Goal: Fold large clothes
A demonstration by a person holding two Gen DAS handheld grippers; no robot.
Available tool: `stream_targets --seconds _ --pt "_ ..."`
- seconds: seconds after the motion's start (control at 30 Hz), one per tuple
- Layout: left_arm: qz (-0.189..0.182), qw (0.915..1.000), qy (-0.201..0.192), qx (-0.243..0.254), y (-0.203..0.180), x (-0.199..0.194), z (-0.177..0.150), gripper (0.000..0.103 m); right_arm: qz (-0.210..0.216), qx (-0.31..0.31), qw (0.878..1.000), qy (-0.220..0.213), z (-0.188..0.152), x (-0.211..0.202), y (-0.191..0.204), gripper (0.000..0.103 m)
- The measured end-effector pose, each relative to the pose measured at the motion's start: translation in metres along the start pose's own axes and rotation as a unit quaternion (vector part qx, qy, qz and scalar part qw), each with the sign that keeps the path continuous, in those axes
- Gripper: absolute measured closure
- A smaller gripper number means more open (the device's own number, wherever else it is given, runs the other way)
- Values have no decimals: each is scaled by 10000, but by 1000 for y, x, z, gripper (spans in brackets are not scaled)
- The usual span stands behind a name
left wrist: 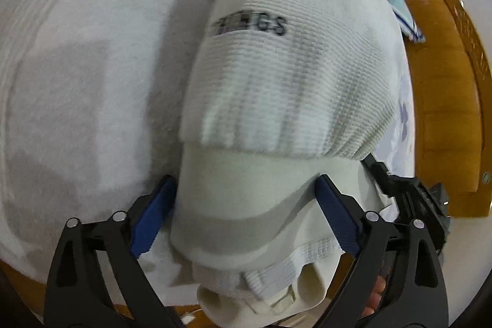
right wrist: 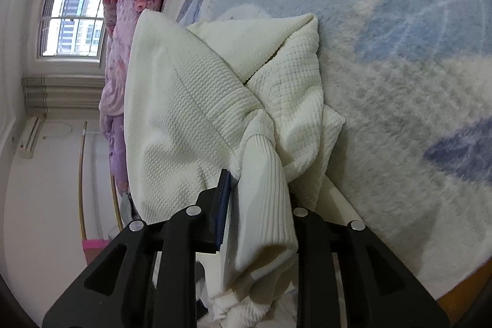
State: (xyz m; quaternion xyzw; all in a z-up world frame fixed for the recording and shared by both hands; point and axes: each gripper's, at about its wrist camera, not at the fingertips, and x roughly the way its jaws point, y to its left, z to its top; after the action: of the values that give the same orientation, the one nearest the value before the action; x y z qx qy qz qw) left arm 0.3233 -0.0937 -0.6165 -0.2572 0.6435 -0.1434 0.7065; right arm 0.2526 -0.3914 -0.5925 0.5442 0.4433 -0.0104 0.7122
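A cream waffle-knit garment (right wrist: pixel 190 112) lies bunched on a fluffy bed cover. In the left wrist view its ribbed part with dark lettering (left wrist: pixel 295 76) hangs over a smooth cream fold. My left gripper (left wrist: pixel 246 199) is shut on that smooth cream fold, blue pads (left wrist: pixel 153 217) pressed on both sides. My right gripper (right wrist: pixel 258 186) is shut on a ribbed cuff or hem (right wrist: pixel 264 205) of the same garment, which drapes down between the fingers. The right finger's pad is hidden by cloth.
The bed cover (right wrist: pixel 399 82) is white and fluffy with blue patches. A pink-purple floral quilt (right wrist: pixel 129 5) is piled along the bed's far side. A wooden bed frame (left wrist: pixel 446 100) runs at right. A window (right wrist: pixel 73 20) and white wall lie beyond.
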Motion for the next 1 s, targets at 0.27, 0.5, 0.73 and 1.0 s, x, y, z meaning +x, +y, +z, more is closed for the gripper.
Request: stream_targets --seconds 0.27,0.5,0.73,1.0 --pt "26 9997 232 124 -4 -12 10 72 -501 123 9976 -466 -19 -33 -5 38" --pt "-279 9990 261 253 -33 -45 26 76 100 1675 9857 -175 -41 -29 -46 33" --pt "-428 9982 287 315 -56 -63 31 76 982 2373 9664 -76 -45 -1 -55 25" --pt "-291 9988 393 82 -47 -59 30 76 910 1954 9764 -103 -17 21 -32 34"
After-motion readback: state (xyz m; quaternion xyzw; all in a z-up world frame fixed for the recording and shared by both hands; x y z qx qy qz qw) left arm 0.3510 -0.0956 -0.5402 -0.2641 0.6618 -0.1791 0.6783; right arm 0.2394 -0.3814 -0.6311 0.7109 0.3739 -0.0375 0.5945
